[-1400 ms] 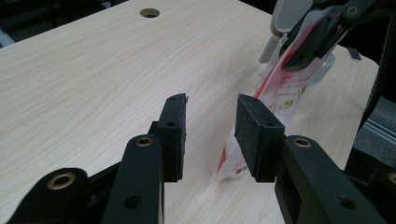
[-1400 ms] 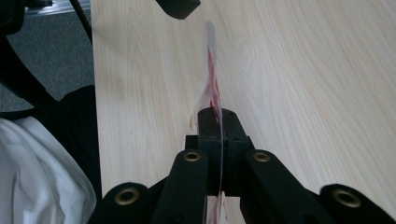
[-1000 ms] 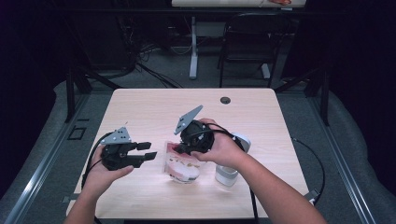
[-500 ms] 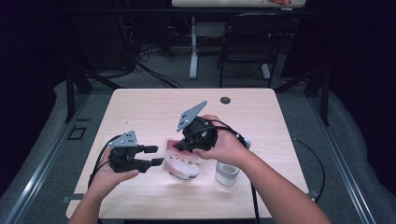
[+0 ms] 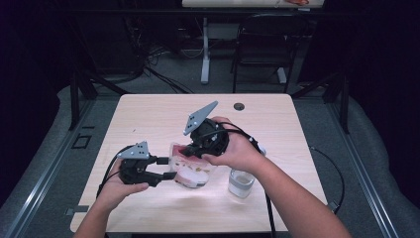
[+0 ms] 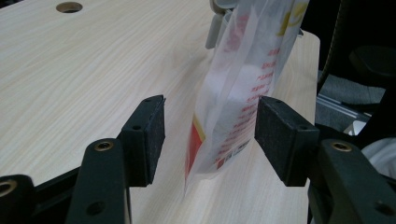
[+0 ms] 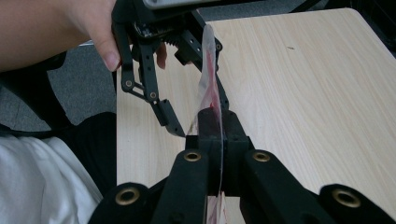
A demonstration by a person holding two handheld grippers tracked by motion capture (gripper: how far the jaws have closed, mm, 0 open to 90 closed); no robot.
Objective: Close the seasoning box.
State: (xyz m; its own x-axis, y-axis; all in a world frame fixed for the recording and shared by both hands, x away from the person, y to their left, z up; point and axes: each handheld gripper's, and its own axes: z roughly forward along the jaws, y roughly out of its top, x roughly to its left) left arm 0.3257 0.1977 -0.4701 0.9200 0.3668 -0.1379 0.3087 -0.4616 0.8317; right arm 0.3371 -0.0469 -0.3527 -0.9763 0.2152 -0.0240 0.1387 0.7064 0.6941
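My right claw is pinching the top edge of a bag. In the right gripper view its two black jaws are pressed together on the thin edge of the bag, which stands up between them like a sheet. My right hand holds that claw tipped down over the middle of the counter.

My left claw is spread wide. Its jaws have just been opening. In the left gripper view the bag hangs between the two black pads. The left pad is clear of the bag. The right pad is just beside it, and I cannot tell if it touches. So this claw is not squeezing the bag. My left hand holds the claw level, low over the counter, pointing at the bag from the side.

The bag is clear and soft, with red print and a bit of yellow on it. There is something pale inside. It sits near the front of the counter, between my two claws. Its bottom is down at the counter and its top is held up by my right claw.

A small clear cup stands on the counter just to the right of the bag, under my right arm. A small round hole is in the counter near the far edge.
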